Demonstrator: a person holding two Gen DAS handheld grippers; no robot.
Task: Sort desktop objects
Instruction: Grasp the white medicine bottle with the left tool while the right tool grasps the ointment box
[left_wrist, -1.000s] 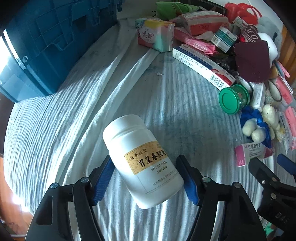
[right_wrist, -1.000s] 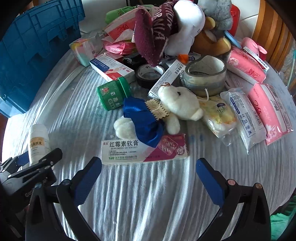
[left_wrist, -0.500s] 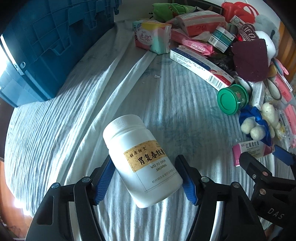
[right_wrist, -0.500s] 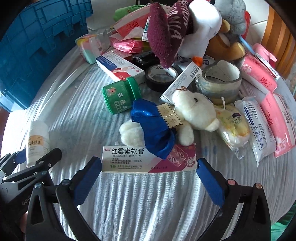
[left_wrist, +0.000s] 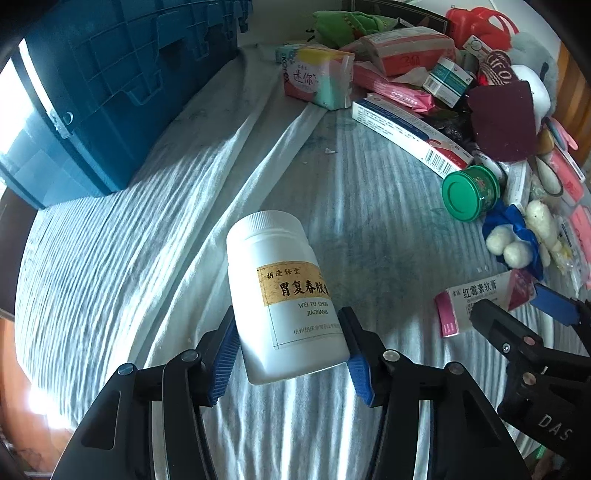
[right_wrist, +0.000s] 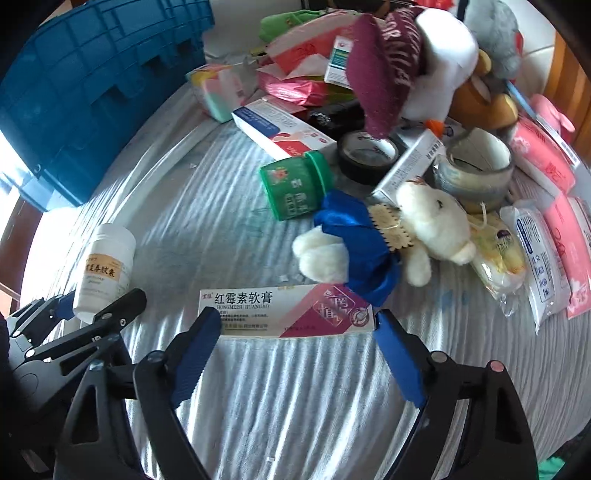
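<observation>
My left gripper is shut on a white pill bottle with a gold label, held tilted above the white cloth. The bottle also shows in the right wrist view, with the left gripper at the lower left. My right gripper is open, its blue pads on either side of the near edge of a pink and white ointment box lying flat on the cloth. That box also shows in the left wrist view, with the right gripper at it.
A big blue crate stands at the far left. A green jar, a white teddy in blue cloth, tape rolls, medicine boxes, pink packets and plush toys crowd the far right.
My right gripper has moved forward until its pads flank the ointment box. My left gripper has closed in onto the white bottle, which stands more upright than before.
</observation>
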